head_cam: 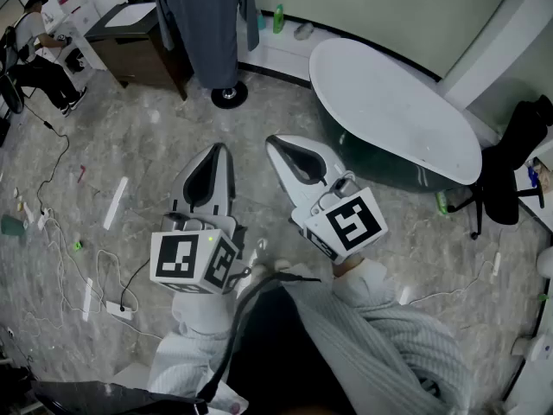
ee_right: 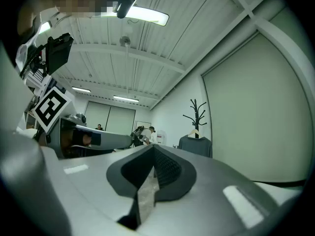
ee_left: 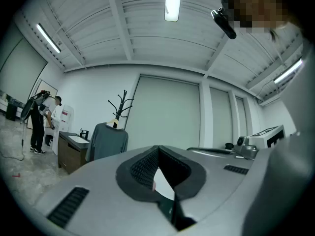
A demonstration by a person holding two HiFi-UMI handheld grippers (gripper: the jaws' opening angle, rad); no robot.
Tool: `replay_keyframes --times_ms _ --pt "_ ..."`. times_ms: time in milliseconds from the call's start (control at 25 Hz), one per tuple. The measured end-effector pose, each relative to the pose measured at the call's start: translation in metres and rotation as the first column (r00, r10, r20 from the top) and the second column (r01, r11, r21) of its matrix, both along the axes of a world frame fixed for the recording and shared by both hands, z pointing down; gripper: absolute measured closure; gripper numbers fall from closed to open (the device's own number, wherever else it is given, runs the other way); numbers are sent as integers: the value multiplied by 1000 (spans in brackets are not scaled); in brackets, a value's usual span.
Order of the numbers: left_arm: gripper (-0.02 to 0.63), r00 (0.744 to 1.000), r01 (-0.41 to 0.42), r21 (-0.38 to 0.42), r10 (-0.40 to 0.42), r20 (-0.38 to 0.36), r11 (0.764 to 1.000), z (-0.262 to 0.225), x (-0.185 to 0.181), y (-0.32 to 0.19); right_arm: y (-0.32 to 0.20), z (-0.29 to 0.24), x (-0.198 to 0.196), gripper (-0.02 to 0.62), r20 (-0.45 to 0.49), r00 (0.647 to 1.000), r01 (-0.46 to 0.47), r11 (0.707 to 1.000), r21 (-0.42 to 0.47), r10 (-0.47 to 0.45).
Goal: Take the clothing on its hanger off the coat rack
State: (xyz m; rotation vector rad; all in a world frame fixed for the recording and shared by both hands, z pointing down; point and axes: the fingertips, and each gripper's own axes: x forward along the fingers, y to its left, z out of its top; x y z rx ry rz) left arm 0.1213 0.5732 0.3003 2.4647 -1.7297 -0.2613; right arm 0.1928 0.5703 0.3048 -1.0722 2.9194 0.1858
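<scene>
A grey sweater [head_cam: 203, 15] hangs on a wooden hanger from the black coat rack, whose round base [head_cam: 229, 95] stands on the marble floor at the top of the head view. My left gripper [head_cam: 222, 150] and right gripper [head_cam: 273, 142] are side by side, well short of the rack, both shut and empty. In the left gripper view the sweater [ee_left: 108, 140] hangs below the branched rack top [ee_left: 122, 104], far beyond the closed left gripper [ee_left: 157, 149]. From the right gripper [ee_right: 153, 147] the sweater [ee_right: 196, 145] and hanger [ee_right: 195, 133] look small and distant.
A white oval table [head_cam: 397, 111] stands to the right of the rack and a brown cabinet [head_cam: 138, 46] to its left. A black chair [head_cam: 510, 167] is at far right. Cables and a power strip [head_cam: 117, 309] lie on the floor at left. A person [head_cam: 39, 54] sits far left.
</scene>
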Motion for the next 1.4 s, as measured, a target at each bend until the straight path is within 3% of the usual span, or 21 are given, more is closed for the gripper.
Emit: replay_keyframes --times_ms 560,960,1160,1400 --pt "601 1000 10 -6 -10 8 1000 1 -1 -8 -9 1 5 594 32 999 -3 1000 -6 3" --pt "601 994 106 -16 -106 33 994 16 -5 -35 -45 17 19 594 46 999 30 999 -23 -28" --pt "601 991 129 -42 -127 36 991 32 -37 -85 -96 31 -10 594 34 999 42 998 -51 -40" --pt "601 989 133 -21 -131 67 991 31 -103 -195 -210 32 -75 594 25 999 36 998 -45 -35"
